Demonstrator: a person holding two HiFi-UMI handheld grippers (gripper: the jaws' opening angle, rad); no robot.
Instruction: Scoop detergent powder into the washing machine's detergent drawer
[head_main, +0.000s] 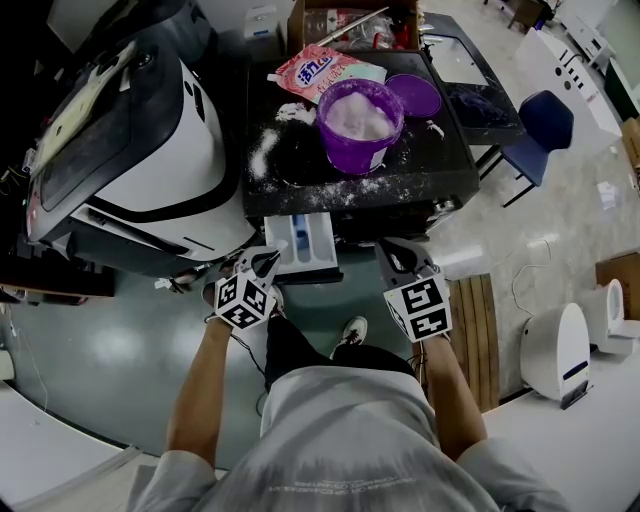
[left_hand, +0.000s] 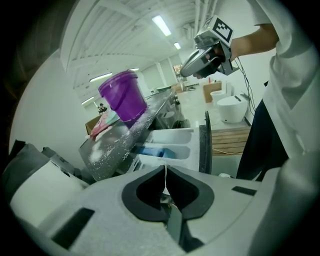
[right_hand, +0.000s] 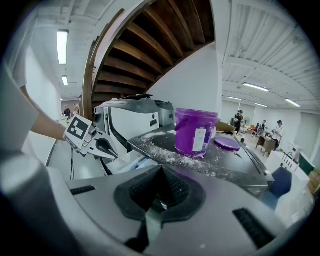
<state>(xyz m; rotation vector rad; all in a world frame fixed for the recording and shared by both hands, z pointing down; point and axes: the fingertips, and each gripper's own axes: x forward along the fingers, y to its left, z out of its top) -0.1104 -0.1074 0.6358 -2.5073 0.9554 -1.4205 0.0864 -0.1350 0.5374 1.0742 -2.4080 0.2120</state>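
Observation:
A purple tub (head_main: 359, 122) full of white powder stands on the black washer top (head_main: 420, 175), with spilled powder (head_main: 262, 152) around it. The white detergent drawer (head_main: 303, 245) is pulled out below the front edge; it also shows in the left gripper view as the drawer (left_hand: 170, 145). My left gripper (head_main: 268, 262) is shut and empty, just left of the drawer. My right gripper (head_main: 392, 256) is shut and empty, just right of the drawer. In the right gripper view the tub (right_hand: 195, 131) stands ahead and the left gripper (right_hand: 107, 147) is at the left.
The purple lid (head_main: 414, 95) lies right of the tub, a pink detergent bag (head_main: 322, 72) behind it. A second white machine (head_main: 130, 150) stands to the left, a blue chair (head_main: 545, 125) at right, a cardboard box (head_main: 350, 25) behind.

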